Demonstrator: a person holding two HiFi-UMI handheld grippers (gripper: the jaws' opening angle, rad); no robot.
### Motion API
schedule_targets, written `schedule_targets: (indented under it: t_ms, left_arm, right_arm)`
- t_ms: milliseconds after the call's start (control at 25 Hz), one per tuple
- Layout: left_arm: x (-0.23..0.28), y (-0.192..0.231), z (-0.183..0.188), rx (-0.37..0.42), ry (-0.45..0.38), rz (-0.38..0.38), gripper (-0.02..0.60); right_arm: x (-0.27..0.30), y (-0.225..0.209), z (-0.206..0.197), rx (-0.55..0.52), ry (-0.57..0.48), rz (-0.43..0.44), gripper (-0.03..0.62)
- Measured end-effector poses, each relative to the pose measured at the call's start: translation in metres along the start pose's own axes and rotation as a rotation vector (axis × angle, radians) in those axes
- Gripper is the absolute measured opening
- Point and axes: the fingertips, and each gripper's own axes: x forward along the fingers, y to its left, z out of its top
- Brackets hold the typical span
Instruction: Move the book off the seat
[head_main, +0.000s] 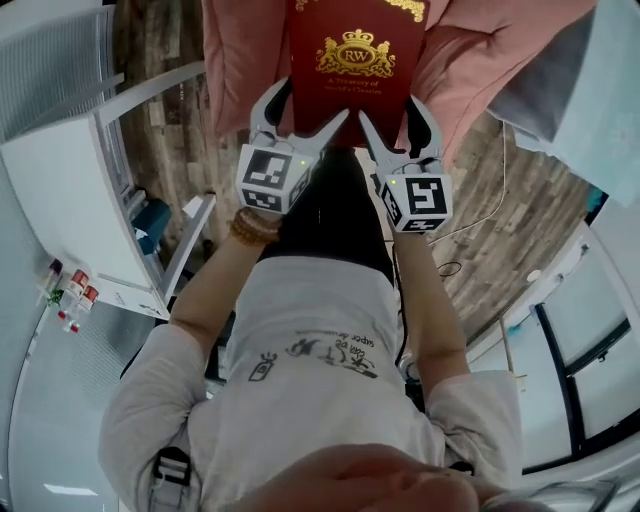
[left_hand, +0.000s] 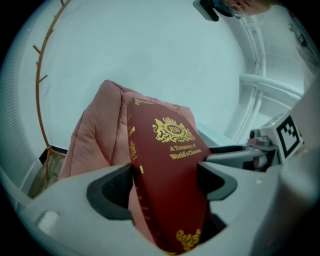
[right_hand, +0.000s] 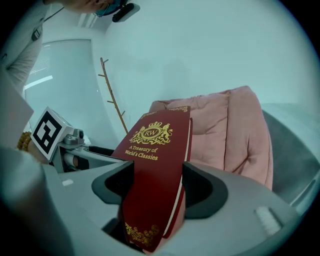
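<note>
A dark red hardback book (head_main: 355, 60) with a gold crest and gold lettering is held up in front of me, over a pink padded seat (head_main: 480, 60). My left gripper (head_main: 305, 115) is shut on the book's near left part, and my right gripper (head_main: 395, 118) is shut on its near right part. In the left gripper view the book (left_hand: 170, 160) stands tilted between the dark pads (left_hand: 117, 192), spine side to the left. The right gripper view shows the book (right_hand: 155, 165) wedged between both pads (right_hand: 202, 187), with the pink seat (right_hand: 235, 125) behind it.
Wood-pattern floor (head_main: 500, 190) lies below, with a thin cable (head_main: 480, 225) on it. A white cabinet (head_main: 60, 190) stands at the left with small bottles (head_main: 70, 295) beside it. A bare branch-like coat stand (right_hand: 112, 95) rises by the white wall. Glass partition frames (head_main: 580, 340) are at the right.
</note>
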Motion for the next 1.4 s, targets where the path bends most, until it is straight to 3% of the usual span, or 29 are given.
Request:
schedule_targets:
  t_ms: [320,760,1120,1400]
  left_arm:
    - [-0.062,-0.034,0.099,0.074,-0.049,0.009,0.397]
    - [-0.156,-0.076,0.224,0.101,-0.197,-0.042,0.399]
    - [-0.215,-0.111,0.283,0.156,-0.277,-0.088,0.397]
    - [-0.232,-0.132,0.305,0.211,-0.293,-0.155,0.397]
  right_arm:
    - [-0.061,0.031,0.103,-0.007,-0.105,0.01,0.305]
    - [-0.148,0.091,0.233,-0.074,-0.27,0.065,0.293]
    - [-0.207,0.125,0.292,-0.121,-0.349,0.019,0.295]
    - [-0.236,0.135,0.305,-0.117,-0.396,-0.059,0.294]
